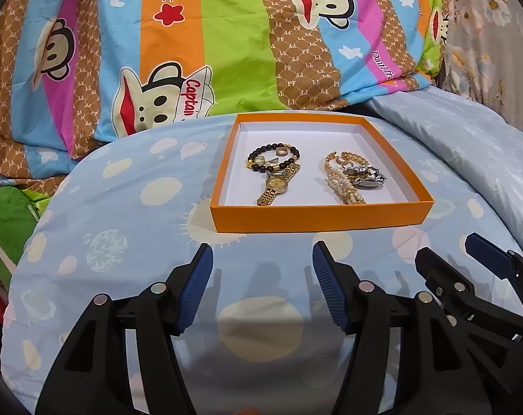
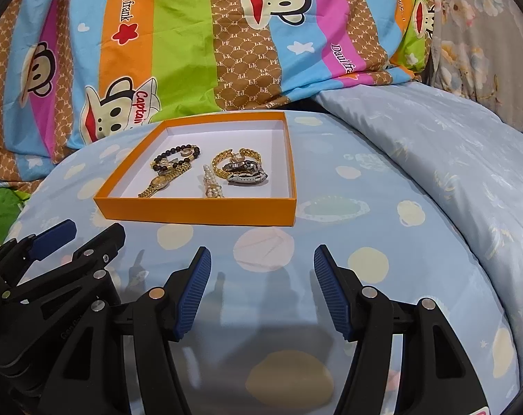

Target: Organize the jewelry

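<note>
Two handheld grippers hover side by side above a pale blue planet-print bedsheet [image 1: 123,190], short of an orange tray [image 1: 316,219]. The left gripper [image 1: 263,287] and right gripper [image 2: 262,288] both have fingers spread, gripping nothing. Inside the tray lie a gold watch [image 1: 277,185], a black bead bracelet [image 1: 275,155], a pearl bracelet [image 2: 211,185] and a silver watch [image 2: 247,176].

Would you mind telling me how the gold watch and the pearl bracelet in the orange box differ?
The gold watch has a round dial on a metal link band; the pearl bracelet is strung from small white beads. The watch lies in the box's left half, overlapping a dark beaded bracelet; the pearls lie to its right, beside a silver piece. Both lie stretched out on the white floor of the orange box.
</note>
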Motion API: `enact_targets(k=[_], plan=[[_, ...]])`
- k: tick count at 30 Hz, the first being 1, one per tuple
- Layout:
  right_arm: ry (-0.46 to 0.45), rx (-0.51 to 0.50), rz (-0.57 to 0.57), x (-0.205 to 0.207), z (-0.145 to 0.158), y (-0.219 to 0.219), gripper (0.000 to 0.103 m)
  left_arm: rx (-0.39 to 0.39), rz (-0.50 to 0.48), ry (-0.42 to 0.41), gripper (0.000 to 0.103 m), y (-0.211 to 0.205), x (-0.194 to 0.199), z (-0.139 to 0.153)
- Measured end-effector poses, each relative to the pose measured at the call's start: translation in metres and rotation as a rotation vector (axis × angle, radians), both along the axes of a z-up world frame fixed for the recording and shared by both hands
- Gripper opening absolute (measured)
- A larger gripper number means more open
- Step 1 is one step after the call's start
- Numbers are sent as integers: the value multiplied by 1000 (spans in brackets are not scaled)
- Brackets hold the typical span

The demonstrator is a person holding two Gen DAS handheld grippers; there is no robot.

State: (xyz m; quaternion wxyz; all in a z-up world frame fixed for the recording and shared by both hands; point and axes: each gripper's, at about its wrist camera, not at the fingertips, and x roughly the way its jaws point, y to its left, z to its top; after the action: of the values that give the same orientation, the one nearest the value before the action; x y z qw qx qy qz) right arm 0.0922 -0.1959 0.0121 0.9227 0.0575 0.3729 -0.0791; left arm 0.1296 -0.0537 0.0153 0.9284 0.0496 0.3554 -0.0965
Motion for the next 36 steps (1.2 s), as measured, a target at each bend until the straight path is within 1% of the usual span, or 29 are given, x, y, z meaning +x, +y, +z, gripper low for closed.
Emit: enact_targets(k=[9,22,24,26,36], plan=[[2,-2,-1,0,0,-1,61,17,8,-2,58,-2,0,0],[3,-4,-2,0,0,-1,61,14,7,6,58,-2,1,-1],[2,-3,-3,0,0,-1,61,17,13,5,60,-2,1,-1],[0,-1,-3,0,0,-1,61,24,28,-4,64,-2,0,-1],[0,-2,-6,0,-1,-2,61,30,31,-10,64,-1,0,0]])
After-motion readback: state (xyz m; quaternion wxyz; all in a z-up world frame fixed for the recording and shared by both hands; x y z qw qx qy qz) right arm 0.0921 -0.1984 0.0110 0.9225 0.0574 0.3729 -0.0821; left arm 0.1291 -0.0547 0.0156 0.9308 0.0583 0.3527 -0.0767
